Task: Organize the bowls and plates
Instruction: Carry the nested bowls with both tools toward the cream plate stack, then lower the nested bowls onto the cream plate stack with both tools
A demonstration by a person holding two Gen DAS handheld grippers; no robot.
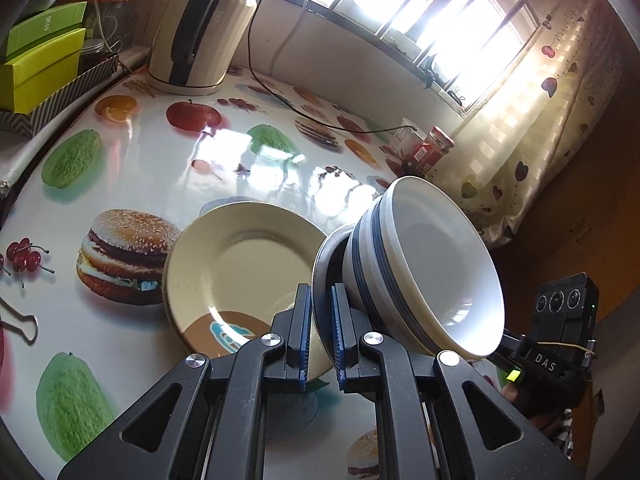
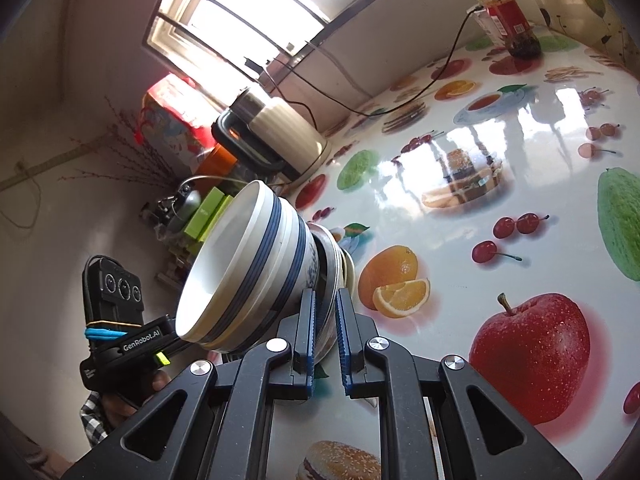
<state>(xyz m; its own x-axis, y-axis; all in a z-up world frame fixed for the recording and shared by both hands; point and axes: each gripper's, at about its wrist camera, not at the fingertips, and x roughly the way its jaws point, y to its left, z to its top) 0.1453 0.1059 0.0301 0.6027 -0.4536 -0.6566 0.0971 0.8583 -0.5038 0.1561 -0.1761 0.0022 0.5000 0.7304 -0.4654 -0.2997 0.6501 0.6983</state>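
Left tongs narrow, clamping metal plate rim; right tongs likewise, opposite rim; striped bowls stacked on plate, tilted above tabletop.

The left hand-held gripper points downward, its blue pads closed on the rim of a metal plate. The right hand-held gripper clamps the same plate's rim from the opposite side. A hand grips the left gripper's handle below the plate.
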